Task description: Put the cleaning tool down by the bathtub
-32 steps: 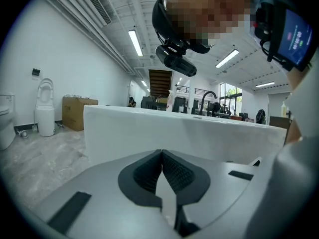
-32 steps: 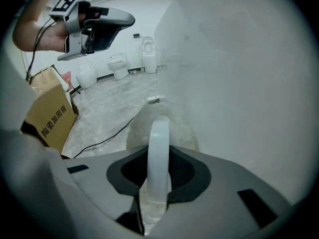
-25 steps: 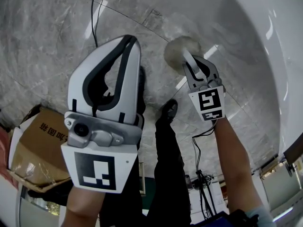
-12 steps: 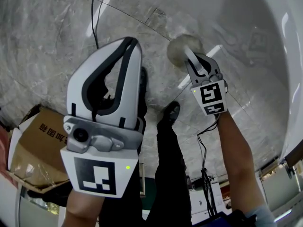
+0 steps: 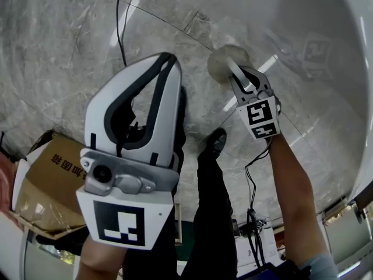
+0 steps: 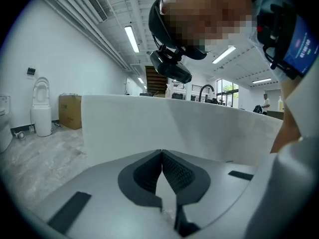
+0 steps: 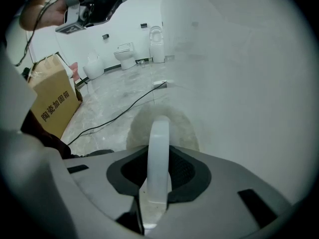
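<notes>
The head view sets out the scene. The right gripper (image 5: 235,70) points steeply down at the marble floor (image 5: 58,69), close to the curved white wall of the bathtub (image 5: 344,51). The cleaning tool (image 5: 228,63) sticks out from its tip, with the round grey pad low beside the foot of the tub. From above, the jaws are too small to read.

The right gripper view settles it. The right gripper (image 7: 159,158) has its jaws partly apart and pressed on either side of the tool's pale, arched handle (image 7: 159,148), which stands upright between the pads. The round pad (image 7: 162,126) lies beyond it, against the floor and next to the bathtub (image 7: 239,83). No view shows whether the pad actually touches the floor. This view also takes in some toilets (image 7: 124,54) along the far wall, which the head view leaves out.

In the head view the left gripper (image 5: 167,57) is held high and near the camera, but its tips are hard to judge there. The left gripper view shows the left gripper (image 6: 162,153) with its jaws together and nothing between them, facing the outer wall of the bathtub (image 6: 149,123).

A cardboard box (image 5: 52,179) sits by the person's feet and shows up again in the right gripper view (image 7: 50,101). A black cable (image 5: 119,22) runs across the floor.
</notes>
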`<state>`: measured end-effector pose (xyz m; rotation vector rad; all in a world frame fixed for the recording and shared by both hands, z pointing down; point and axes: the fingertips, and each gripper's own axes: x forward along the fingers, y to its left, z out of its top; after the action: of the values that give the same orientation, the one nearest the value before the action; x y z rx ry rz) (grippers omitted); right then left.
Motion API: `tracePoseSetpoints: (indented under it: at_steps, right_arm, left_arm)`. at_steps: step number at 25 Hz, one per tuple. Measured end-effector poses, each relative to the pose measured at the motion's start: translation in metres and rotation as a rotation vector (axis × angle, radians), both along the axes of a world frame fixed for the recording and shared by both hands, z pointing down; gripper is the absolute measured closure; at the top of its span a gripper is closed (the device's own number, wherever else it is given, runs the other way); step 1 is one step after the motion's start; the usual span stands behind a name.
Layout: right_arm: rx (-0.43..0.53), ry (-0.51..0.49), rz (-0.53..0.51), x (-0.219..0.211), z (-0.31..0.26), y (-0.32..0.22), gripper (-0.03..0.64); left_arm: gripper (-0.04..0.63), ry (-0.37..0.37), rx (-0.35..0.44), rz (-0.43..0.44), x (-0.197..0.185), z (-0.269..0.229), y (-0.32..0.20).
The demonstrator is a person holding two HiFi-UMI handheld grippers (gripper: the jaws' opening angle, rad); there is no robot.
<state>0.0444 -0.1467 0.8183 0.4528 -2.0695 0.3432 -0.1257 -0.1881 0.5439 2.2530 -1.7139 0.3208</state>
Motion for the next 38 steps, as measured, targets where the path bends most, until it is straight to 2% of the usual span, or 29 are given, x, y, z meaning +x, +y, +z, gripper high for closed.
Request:
tracePoseSetpoints:
  at_steps: [21,28,33,38]
  right_arm:
    - [-0.011,0.068,-0.045,0.009,0.053,0.001,0.514]
    - [-0.005,0.087,-0.028,0.014,0.054,-0.002,0.479]
    - [0.035,0.073,-0.021,0.014,0.026,0.005,0.479]
    - [0.039,0.042,-0.024,0.005,0.017,-0.003,0.483]
  left_arm:
    - [0.578,-0.021,-0.003,0.01,-0.001,0.01,0.005]
    - [0.578,-0.016,0.002,0.004,0.0,0.005,0.012]
    - [0.578,-0.02,0.036,0.014,0.007,-0.02,0.026]
    - [0.578,-0.025,0.033,0.01,0.007,-0.018,0.012]
